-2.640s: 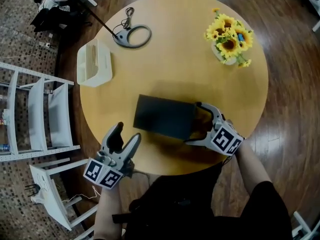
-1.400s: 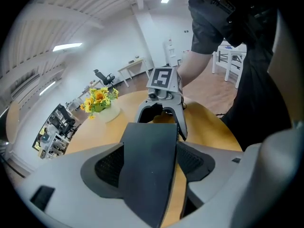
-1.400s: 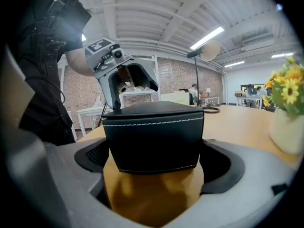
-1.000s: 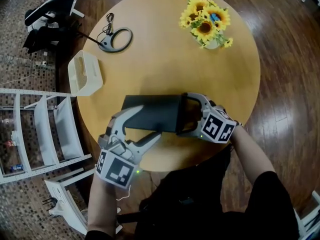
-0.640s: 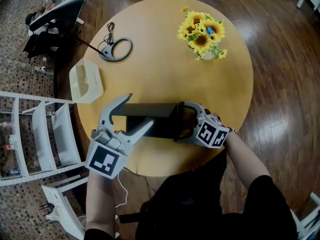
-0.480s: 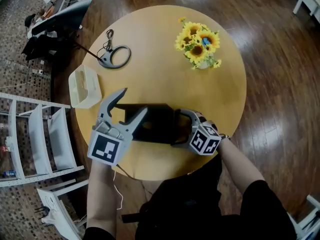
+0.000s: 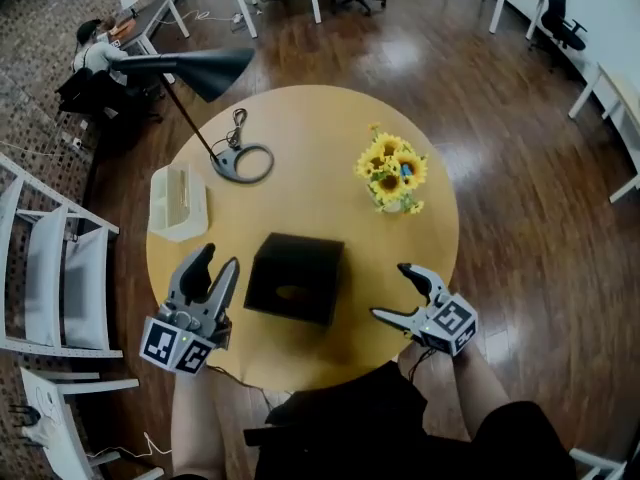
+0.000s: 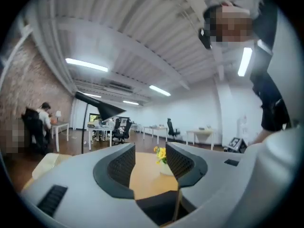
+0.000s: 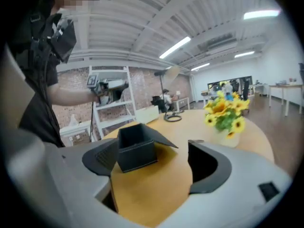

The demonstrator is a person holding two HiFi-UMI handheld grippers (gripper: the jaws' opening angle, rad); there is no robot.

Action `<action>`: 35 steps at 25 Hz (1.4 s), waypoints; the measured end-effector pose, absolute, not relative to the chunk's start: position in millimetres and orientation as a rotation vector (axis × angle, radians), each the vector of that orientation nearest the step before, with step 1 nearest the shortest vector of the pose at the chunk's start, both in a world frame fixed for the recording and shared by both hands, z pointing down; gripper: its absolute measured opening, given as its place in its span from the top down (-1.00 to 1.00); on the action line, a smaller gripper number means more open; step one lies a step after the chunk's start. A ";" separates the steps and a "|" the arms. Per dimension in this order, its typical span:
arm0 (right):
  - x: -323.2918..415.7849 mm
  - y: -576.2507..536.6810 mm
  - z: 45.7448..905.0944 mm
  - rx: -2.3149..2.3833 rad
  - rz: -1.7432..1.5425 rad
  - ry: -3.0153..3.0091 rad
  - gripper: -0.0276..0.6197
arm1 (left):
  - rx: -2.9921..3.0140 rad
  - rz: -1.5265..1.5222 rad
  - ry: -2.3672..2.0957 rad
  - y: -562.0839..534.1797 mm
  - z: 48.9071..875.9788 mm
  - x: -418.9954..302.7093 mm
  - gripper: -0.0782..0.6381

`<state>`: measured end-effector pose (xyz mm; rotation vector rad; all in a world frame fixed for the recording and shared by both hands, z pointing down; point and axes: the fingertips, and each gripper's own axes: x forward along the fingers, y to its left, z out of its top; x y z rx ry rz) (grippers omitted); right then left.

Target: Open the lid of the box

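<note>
The black box (image 7: pixel 295 278) stands on the round wooden table (image 7: pixel 330 138), near its front edge. In the right gripper view the box (image 9: pixel 137 151) has its top open and a lid flap (image 9: pixel 164 139) hangs out to one side. My left gripper (image 7: pixel 213 268) is left of the box, clear of it, its jaws closing on nothing. In the left gripper view only a dark corner of the box (image 8: pixel 161 208) shows below the left gripper (image 8: pixel 149 158). My right gripper (image 7: pixel 392 291) is to the right of the box, apart from it. The right gripper (image 9: pixel 152 170) is closing with only bare table between its jaws.
A vase of sunflowers (image 7: pixel 392 178) stands at the table's right. A black desk lamp (image 7: pixel 243 161) and a cream container (image 7: pixel 178 200) are at the left. White shelving (image 7: pixel 50 268) flanks the table. A person (image 7: pixel 95 53) sits at a far desk.
Both grippers were at the box's ends; now they have drawn back to either side of it. The box stands free on the table. The head view has pulled back.
</note>
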<state>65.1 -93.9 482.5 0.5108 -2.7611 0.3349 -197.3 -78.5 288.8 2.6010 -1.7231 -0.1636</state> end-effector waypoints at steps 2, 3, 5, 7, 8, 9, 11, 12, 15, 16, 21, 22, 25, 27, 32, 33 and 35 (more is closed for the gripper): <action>86.7 -106.3 444.1 0.659 0.372 -2.819 -0.45 | 2.502 -0.390 -1.767 -49.4 278.6 -233.7 0.31; 94.7 -111.6 424.3 0.726 0.383 -2.846 -0.43 | 2.473 -0.454 -1.792 -34.8 275.1 -248.0 0.39; 103.9 -120.4 382.6 0.835 0.375 -2.905 -0.24 | 2.436 -0.536 -1.833 -8.7 272.1 -269.1 0.50; 106.2 -127.9 342.9 0.899 0.332 -2.992 -0.14 | 2.403 -0.585 -1.873 11.6 274.8 -283.1 0.51; 105.5 -131.2 325.2 0.921 0.313 -3.042 -0.04 | 2.383 -0.599 -1.897 19.5 278.0 -288.6 0.51; 103.6 -134.2 309.4 0.947 0.302 -3.085 0.02 | 2.360 -0.611 -1.920 26.3 282.2 -293.0 0.52; 101.6 -141.5 286.8 1.040 0.281 -3.126 0.39 | 2.308 -0.652 -1.949 38.8 291.2 -298.5 0.52; 102.2 -147.3 281.2 1.115 0.260 -3.112 0.58 | 2.283 -0.678 -1.957 44.8 295.4 -300.3 0.52; 99.1 -163.6 282.6 1.282 0.181 -2.994 0.91 | 2.225 -0.724 -1.981 59.8 307.1 -305.0 0.52; 95.1 -165.2 285.4 1.285 0.169 -2.973 0.91 | 2.215 -0.723 -1.988 63.8 310.2 -306.1 0.53; 78.9 -157.3 286.6 1.249 0.153 -2.964 0.91 | 2.180 -0.693 -2.029 78.6 316.2 -310.6 0.53; 77.9 -155.7 286.3 1.252 0.157 -2.970 0.91 | 2.168 -0.699 -2.032 80.9 317.2 -311.9 0.53; 77.4 -153.1 287.0 1.265 0.169 -2.985 0.91 | 2.134 -0.702 -2.062 84.9 320.4 -315.6 0.53; 79.0 -151.4 289.4 1.272 0.174 -2.989 0.91 | 2.098 -0.727 -2.089 88.5 323.0 -319.0 0.53; 87.7 -147.5 299.3 1.287 0.198 -2.975 0.91 | 2.080 -0.732 -2.075 89.2 330.9 -317.6 0.53; 90.2 -146.5 300.8 1.290 0.199 -2.972 0.91 | 2.086 -0.717 -2.071 87.8 331.7 -315.6 0.53; 94.0 -144.8 303.0 1.291 0.206 -2.971 0.91 | 2.095 -0.705 -2.063 84.9 331.6 -312.3 0.53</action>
